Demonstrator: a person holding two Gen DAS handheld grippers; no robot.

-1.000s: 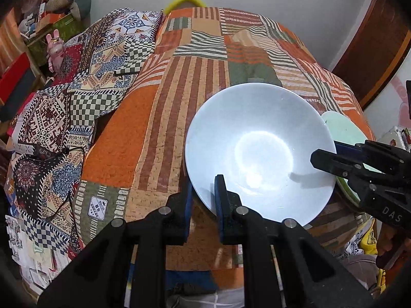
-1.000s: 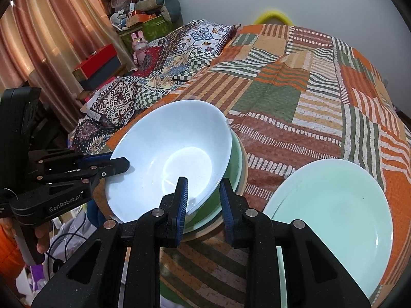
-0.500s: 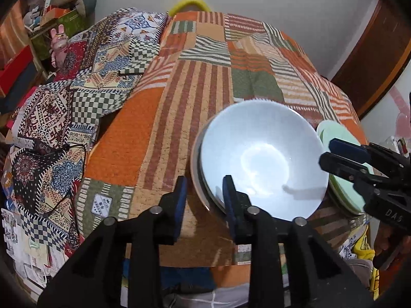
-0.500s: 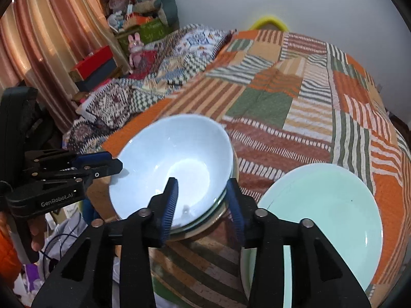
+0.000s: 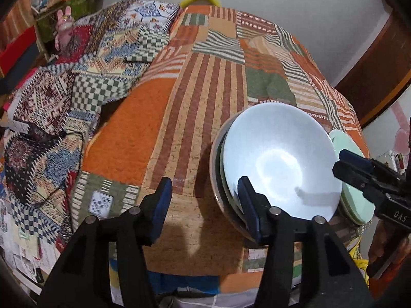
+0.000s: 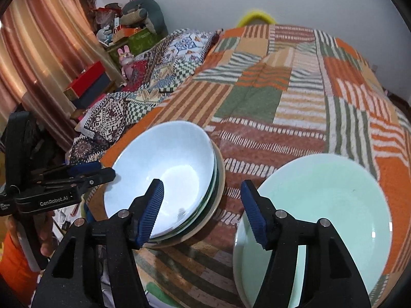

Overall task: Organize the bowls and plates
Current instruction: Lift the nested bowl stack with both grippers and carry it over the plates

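Pale blue glazed ceramic bowl nested atop stacked dishes near edge of patchwork-quilted bed, mint-green plate beside. Left tongs and right tongs opening, clamped on nothing. Likely stiff, slick, breakable; best pinched at rim.

I'm working in a home bedroom: a bed under a patchwork bedspread fills the view, with long curtains at far left, stuffed toys and boxes piled beside them.
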